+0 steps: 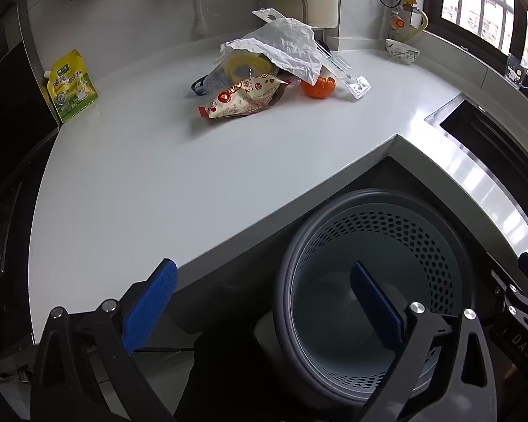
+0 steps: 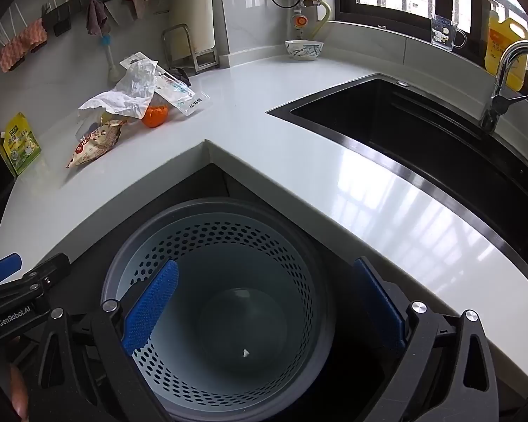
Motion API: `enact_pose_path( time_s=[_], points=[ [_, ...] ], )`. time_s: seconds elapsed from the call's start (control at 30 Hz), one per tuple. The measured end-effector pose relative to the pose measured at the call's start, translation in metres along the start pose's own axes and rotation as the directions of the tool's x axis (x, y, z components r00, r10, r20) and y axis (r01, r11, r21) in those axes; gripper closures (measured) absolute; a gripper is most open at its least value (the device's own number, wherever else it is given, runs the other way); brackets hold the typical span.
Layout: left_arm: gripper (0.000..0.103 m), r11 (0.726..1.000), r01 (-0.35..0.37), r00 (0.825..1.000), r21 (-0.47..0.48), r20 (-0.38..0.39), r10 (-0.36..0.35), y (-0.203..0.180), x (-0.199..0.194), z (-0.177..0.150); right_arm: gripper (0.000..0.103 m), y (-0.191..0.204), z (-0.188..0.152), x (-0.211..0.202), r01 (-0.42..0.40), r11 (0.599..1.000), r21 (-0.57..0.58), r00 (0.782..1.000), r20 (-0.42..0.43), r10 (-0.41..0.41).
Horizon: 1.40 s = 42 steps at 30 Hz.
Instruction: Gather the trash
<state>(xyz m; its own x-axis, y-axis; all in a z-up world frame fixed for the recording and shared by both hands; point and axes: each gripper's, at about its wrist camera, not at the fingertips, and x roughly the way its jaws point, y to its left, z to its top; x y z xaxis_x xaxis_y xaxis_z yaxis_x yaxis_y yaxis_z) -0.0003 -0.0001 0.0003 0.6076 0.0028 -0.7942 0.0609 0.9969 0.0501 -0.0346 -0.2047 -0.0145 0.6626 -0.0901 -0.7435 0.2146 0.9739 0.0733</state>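
On the far left of the tabletop [image 1: 158, 176], a yellow-green pouch [image 1: 72, 86] is propped against the wall, apart from the rest. Toward the middle a trash pile is heaped: a printed snack bag [image 1: 244, 100] at the front, a clear bag [image 1: 228, 72] behind it, crumpled paper [image 1: 285, 51] draped over both, an orange [image 1: 318, 87] touching the paper's right edge, and a clear plastic package [image 1: 345, 74] slanting out beyond it. Below the tabletop's inner corner a perforated bin [image 2: 214, 302] is seen, holding nothing but a small white scrap [image 2: 245, 352] on its bottom. The left hand-held gripper [image 1: 264, 302] is spread wide and carries nothing, one pad over the tabletop edge and the other over the bin mouth; the right hand-held gripper [image 2: 267, 302] is likewise spread wide and unloaded, directly above the bin. To the right lie a bowl [image 2: 303, 49], the sink [image 2: 422, 133] and a faucet [image 2: 507, 81]. The stage is judged to be the outset: no item has yet been collected. The next move is judged to call for a reach across the tabletop to the pile, the jaws being closed on a top or outlying piece, probably the paper, which is likely to crumple, and the piece being carried back over the bin.
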Motion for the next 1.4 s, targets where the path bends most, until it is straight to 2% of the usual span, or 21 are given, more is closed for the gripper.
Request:
enact_pose_path(
  time_s=[1.4],
  points=[
    [0.006,1.000,-0.004,1.000,0.000,-0.004,0.004,0.0024,-0.0014,0.0003,0.009,-0.0005,-0.0018,-0.0008,0.001,1.000,-0.001,1.000,0.003,-0.001]
  ],
)
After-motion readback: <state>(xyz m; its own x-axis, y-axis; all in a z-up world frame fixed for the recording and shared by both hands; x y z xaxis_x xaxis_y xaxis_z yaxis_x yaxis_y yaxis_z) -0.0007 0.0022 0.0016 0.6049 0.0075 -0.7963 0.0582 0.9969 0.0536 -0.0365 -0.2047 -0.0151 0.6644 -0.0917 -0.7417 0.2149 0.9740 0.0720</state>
